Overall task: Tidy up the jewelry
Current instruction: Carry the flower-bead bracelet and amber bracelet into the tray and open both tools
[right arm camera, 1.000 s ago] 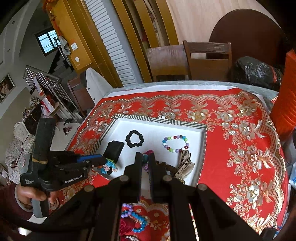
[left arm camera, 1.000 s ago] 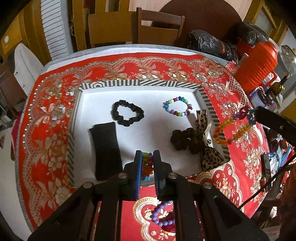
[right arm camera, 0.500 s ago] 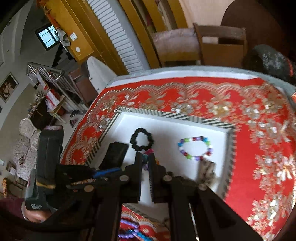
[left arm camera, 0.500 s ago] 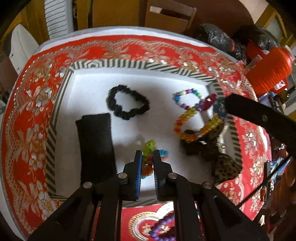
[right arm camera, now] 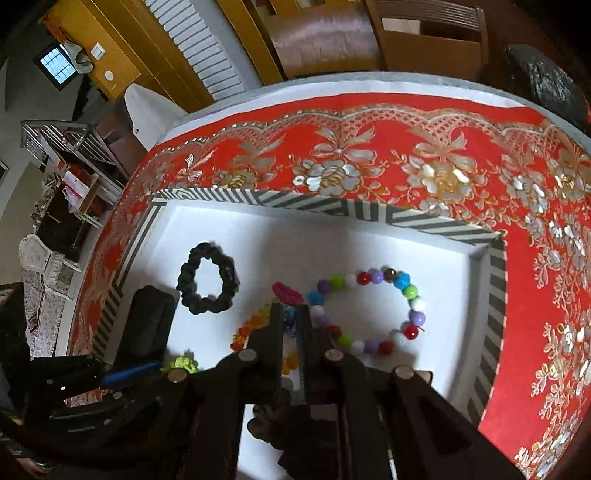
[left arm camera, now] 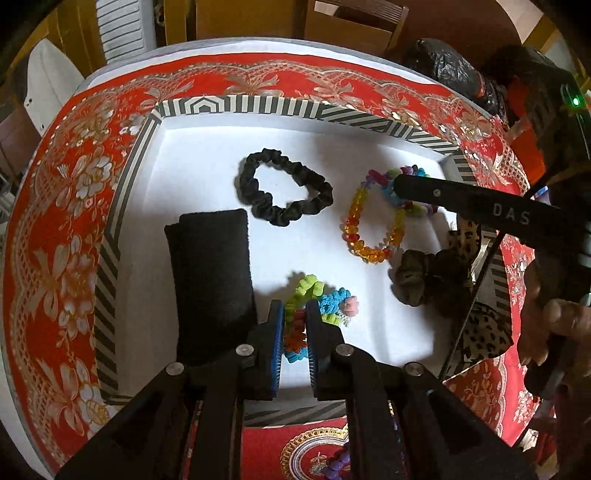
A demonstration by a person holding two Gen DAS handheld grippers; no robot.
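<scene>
white letters "DAS" on right gripper [left arm camera: 402, 192] finger

Left wrist view: close above the white tray with striped rim [left arm camera: 295, 107], looking steeply down from its near edge, toward wooden chairs [left arm camera: 354, 26] beyond. Right wrist view: equally close, tilted down from the tray's [right arm camera: 325, 206] near right, facing a louvred door [right arm camera: 207, 48]. Shared by both: black fabric scrunchie [left arm camera: 284, 192] [right arm camera: 207, 282], red floral tablecloth [left arm camera: 66, 206] [right arm camera: 424, 170].

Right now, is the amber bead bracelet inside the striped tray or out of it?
Inside. The amber bead bracelet lies on the white floor of the striped tray, within its walls, with the right gripper shut on one end.
</scene>
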